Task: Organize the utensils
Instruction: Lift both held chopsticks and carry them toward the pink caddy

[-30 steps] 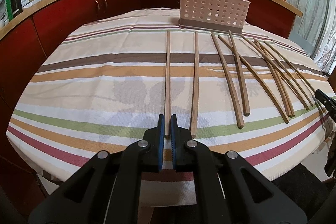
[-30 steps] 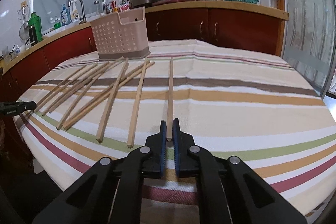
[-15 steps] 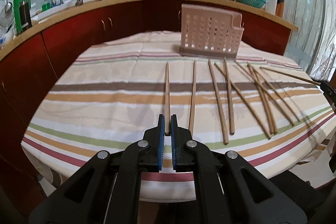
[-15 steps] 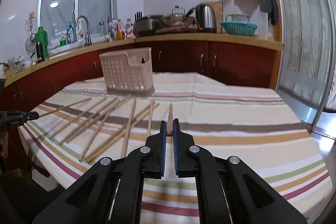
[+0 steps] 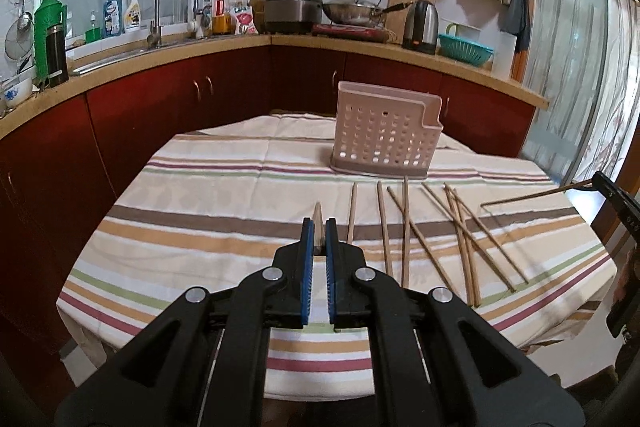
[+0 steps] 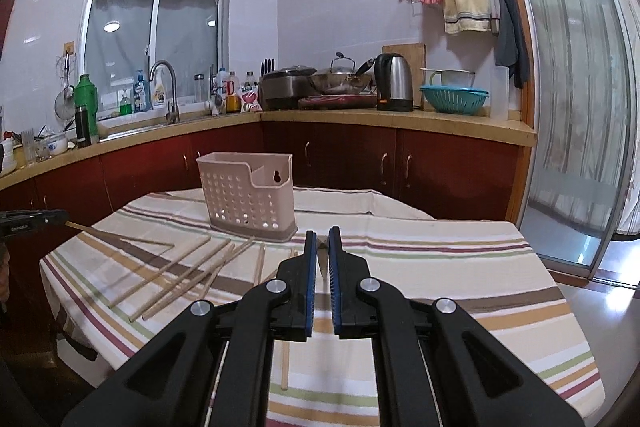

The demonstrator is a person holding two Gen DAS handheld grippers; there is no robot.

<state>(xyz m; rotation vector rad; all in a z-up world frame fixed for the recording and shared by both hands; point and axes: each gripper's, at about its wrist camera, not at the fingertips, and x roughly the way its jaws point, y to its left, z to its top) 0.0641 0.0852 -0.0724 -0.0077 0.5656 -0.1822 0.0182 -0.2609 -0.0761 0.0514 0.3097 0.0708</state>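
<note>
Wooden chopstick [image 5: 318,217] clamped in left tongs [image 5: 319,227], above striped tablecloth [image 5: 208,195]

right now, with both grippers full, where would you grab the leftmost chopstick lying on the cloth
Probably take the leftmost chopstick by its near end, coming in from the table's near edge with the jaws astride it. It lies flat, pointing at the holder, and that end sits clear of its neighbours.

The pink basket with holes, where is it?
In both views the pink basket stands upright at the far end of the striped tablecloth, just behind the row of loose chopsticks and before the red cabinets.
</note>
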